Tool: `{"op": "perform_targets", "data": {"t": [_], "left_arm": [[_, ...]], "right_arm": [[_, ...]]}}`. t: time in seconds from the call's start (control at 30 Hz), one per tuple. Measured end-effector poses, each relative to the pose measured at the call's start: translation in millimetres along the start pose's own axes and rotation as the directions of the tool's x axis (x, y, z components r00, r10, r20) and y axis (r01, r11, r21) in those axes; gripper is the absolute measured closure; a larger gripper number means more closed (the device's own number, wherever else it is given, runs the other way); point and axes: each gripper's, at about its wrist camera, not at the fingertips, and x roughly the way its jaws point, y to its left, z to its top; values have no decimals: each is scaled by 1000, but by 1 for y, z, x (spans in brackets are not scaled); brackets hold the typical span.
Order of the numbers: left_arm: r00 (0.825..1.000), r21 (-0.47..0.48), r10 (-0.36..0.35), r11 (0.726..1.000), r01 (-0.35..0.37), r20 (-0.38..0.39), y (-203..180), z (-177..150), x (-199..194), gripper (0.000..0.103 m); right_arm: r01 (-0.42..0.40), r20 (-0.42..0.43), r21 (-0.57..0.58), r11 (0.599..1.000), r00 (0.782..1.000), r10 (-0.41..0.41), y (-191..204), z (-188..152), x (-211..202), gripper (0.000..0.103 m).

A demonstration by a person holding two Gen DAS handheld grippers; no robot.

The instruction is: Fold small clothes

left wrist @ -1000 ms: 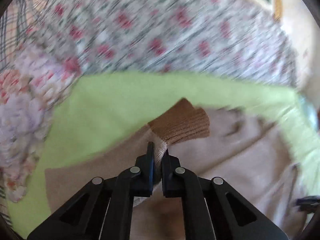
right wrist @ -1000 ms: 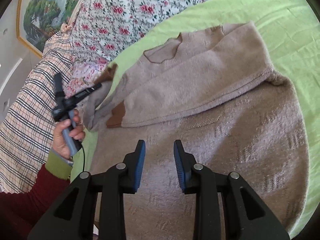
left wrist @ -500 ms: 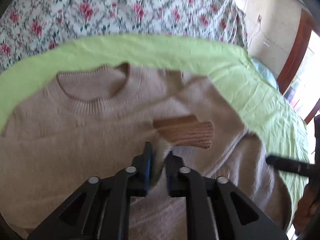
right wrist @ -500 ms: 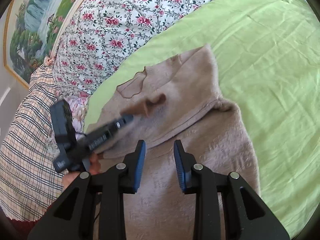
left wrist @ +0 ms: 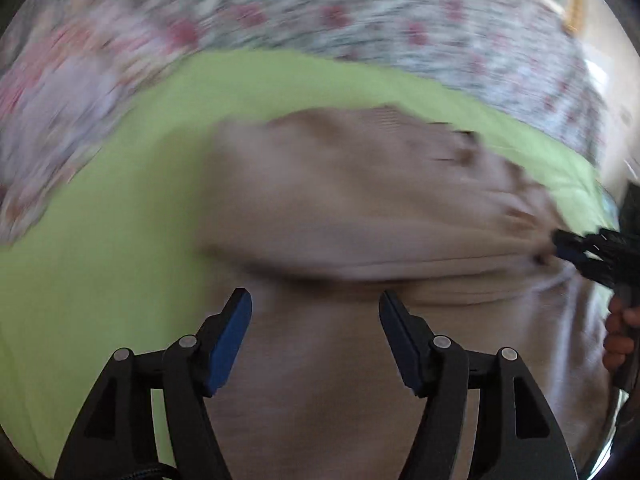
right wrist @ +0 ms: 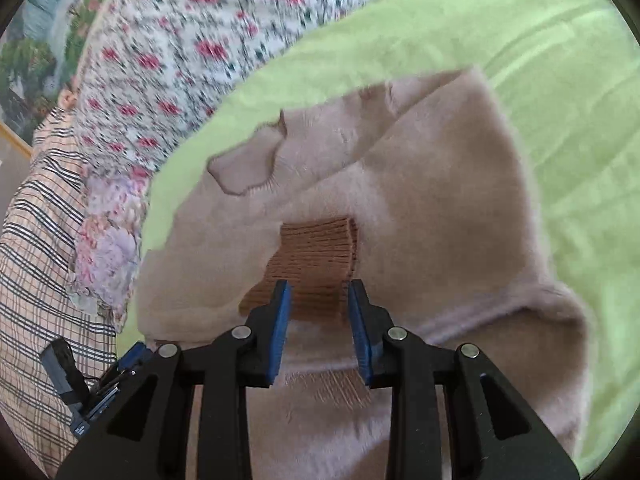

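Note:
A small beige knit sweater (right wrist: 420,200) lies on a lime-green sheet (right wrist: 560,80), both sleeves folded across its chest. A brown ribbed cuff (right wrist: 320,256) rests on the folded sleeves, just beyond my right gripper (right wrist: 318,292), which is open and empty above it. My left gripper (left wrist: 316,300) is wide open and empty over the sweater's body (left wrist: 360,208); that view is motion-blurred. The right gripper's tips (left wrist: 580,248) show at the right edge of the left wrist view, by the sweater's side. The left gripper's body (right wrist: 92,396) shows at the lower left of the right wrist view.
A floral quilt (right wrist: 180,40) lies beyond the sheet, with a plaid blanket (right wrist: 36,260) at the left. A framed landscape picture (right wrist: 32,52) hangs behind. The operator's hand (left wrist: 620,332) holds the right gripper at the right edge.
My left gripper has let go of the sleeve with the brown cuff, opened wide and drawn back left. The sleeve now lies across the chest. My right gripper has moved in over the cuff.

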Motion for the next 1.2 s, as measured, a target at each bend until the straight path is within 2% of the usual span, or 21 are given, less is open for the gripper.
{"op": "perform_targets", "data": {"t": [0.07, 0.13, 0.17, 0.2, 0.23, 0.27, 0.33, 0.37, 0.43, 0.5, 0.6, 0.63, 0.67, 0.73, 0.8, 0.9, 1.0, 1.07, 1.13, 1.17, 1.2], "left_arm": [[999, -56, 32, 998, -33, -27, 23, 0, 10, 37], [998, -98, 31, 995, -36, -49, 36, 4, 23, 37], [998, -104, 35, 994, -40, -50, 38, 9, 29, 37], [998, -105, 45, 993, -50, -44, 38, 14, 31, 37], [998, -104, 58, 993, -62, -38, 38, 21, 35, 37], [997, -102, 70, 992, -73, -33, 37, 29, 40, 38], [994, -101, 110, 989, -112, -20, 38, 39, 45, 53], [990, -111, 139, 984, -139, -12, 40, 42, 45, 61], [981, -159, 192, 969, -187, 15, 44, 41, 38, 65], [984, -209, 172, 965, -160, 44, 46, 33, 29, 65], [982, -214, 182, 962, -169, 41, 44, 21, 26, 65], [982, -219, 187, 960, -175, 37, 45, 19, 27, 65], [984, -232, 174, 959, -161, 34, 48, 18, 26, 65], [988, -244, 150, 960, -136, 42, 50, 17, 23, 65], [990, -236, 139, 963, -127, 34, 51, 17, 26, 65], [996, -231, 95, 969, -92, -1, 53, 17, 28, 65], [998, -204, -56, 978, 54, -7, 58, 11, 16, 64], [984, -204, -180, 963, 175, -4, 66, 11, 6, 63], [974, -203, -225, 954, 221, -1, 72, 24, 1, 47], [969, -201, -246, 950, 239, -8, 75, 34, 4, 36], [967, -203, -256, 947, 249, -13, 76, 46, 8, 35]], "right_arm": [[-20, -26, 5, 1000, 999, 20, 5, 1, 15, 72], [-34, -24, -2, 999, 999, 34, 11, 4, 21, 74], [-40, -8, -13, 999, 999, 40, 17, 7, 19, 82], [-60, 17, -26, 998, 998, 60, 26, 11, 12, 99], [-80, 50, -40, 996, 995, 82, 33, 15, 3, 99], [-107, 106, -66, 992, 988, 113, 43, 19, -14, 99], [-156, 226, -122, 980, 957, 181, 60, 25, -56, 99], [-184, 293, -148, 972, 930, 220, 64, 25, -82, 99], [-159, 354, -159, 974, 912, 207, 56, 21, -104, 99], [-97, 337, -146, 985, 931, 141, 41, 17, -99, 99], [-6, 232, -80, 997, 972, 25, 6, 9, -62, 99], [13, 209, -72, 997, 978, 3, 1, 6, -56, 99], [42, 190, -70, 997, 981, -28, -5, 2, -49, 100], [50, 225, -87, 995, 974, -29, -5, -2, -55, 100], [125, 263, -128, 984, 961, -88, 0, -5, -60, 100], [165, 147, -143, 976, 979, -144, -7, -5, -37, 100], [181, 123, -174, 968, 979, -161, -8, -11, -33, 98], [172, 123, -177, 969, 981, -152, -11, -13, -37, 97], [165, 123, -172, 971, 982, -145, -10, -14, -40, 97], [171, 123, -168, 971, 981, -151, -9, -14, -42, 97], [184, 131, -158, 970, 978, -164, -7, -14, -44, 97]]}}
